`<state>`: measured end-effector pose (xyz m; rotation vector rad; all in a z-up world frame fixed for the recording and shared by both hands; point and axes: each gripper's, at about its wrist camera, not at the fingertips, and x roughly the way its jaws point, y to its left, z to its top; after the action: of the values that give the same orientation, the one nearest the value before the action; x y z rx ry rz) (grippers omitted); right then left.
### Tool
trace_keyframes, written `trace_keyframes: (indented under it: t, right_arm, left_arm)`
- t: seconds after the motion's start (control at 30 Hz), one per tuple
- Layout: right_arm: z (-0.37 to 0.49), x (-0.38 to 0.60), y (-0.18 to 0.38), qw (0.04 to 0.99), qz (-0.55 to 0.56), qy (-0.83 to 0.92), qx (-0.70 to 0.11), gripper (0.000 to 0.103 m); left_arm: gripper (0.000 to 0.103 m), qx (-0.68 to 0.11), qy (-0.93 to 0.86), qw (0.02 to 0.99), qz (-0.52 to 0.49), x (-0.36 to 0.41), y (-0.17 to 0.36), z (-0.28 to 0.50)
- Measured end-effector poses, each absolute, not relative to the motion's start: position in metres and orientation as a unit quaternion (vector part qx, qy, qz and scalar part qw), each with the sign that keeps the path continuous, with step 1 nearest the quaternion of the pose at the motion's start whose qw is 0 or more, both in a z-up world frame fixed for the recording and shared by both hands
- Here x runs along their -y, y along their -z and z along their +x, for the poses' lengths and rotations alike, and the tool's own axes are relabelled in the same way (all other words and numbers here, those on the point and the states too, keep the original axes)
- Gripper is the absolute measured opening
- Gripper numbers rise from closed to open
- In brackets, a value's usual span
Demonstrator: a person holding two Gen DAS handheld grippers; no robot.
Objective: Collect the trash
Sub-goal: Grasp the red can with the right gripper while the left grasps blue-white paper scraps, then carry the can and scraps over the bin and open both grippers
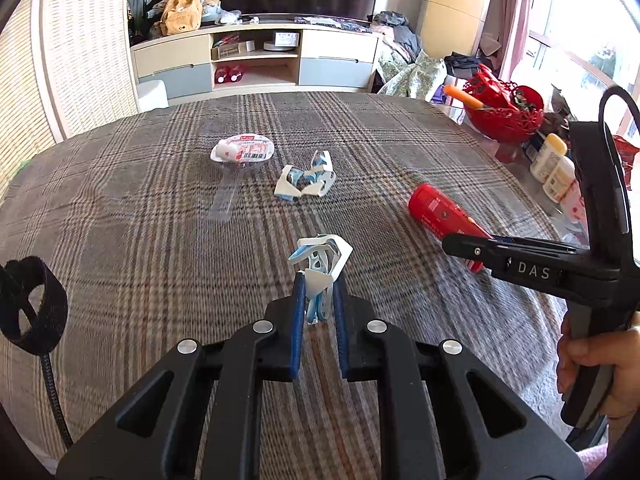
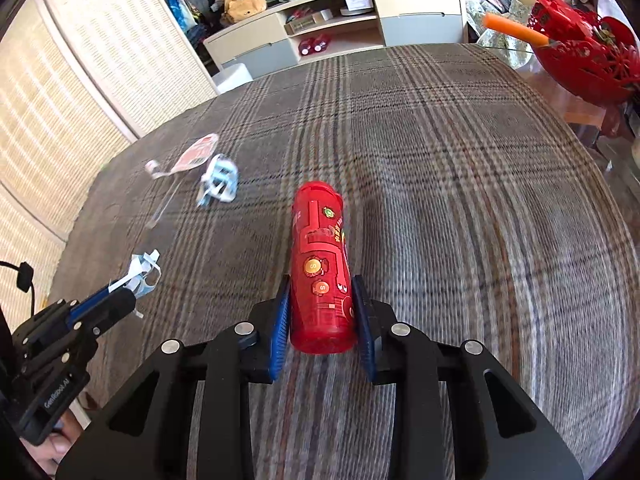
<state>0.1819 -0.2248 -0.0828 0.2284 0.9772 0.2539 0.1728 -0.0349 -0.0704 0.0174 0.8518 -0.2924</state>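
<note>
Red tube [image 2: 322,268] clamped in the right tongs [image 2: 322,312] and torn wrapper [image 1: 320,264] pinched in the left tongs [image 1: 318,304], both need carrying to a bin, two scraps [image 1: 306,180] lying beyond on the surface [image 1: 140,220]

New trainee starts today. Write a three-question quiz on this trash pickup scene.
1. True or false: the left claw is shut on a red tube.
2. What does the right claw hold? A) plastic cup B) red tube C) orange stick
3. How many pieces of trash lie loose on the checked cloth?

Key:
1. False: it pinches a crumpled white and blue wrapper.
2. B: the red tube.
3. Two: a plastic cup with a labelled lid and a second crumpled wrapper.
</note>
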Motion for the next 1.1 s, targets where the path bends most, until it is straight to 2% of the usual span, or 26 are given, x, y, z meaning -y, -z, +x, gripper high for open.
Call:
trace_keyframes:
  t: [0.27,0.67,1.1]
  right_arm:
    - [0.116,0.231,0.076,0.874,0.096,-0.140,-0.455,0.029]
    - [0.037,0.225,0.075,0.885,0.080,-0.153,-0.432,0.029]
    - [-0.005,0.217,0.133,0.878,0.076,-0.102,-0.461,0.029]
  left_arm:
    - [0.011,-0.402,0.136,0.905,-0.003,0.034,0.064,0.110]
    - [0.011,-0.400,0.148,0.904,-0.026,0.037,0.088,0.029]
    - [0.011,-0.435,0.132,0.889,-0.049,0.033,0.146,-0.021]
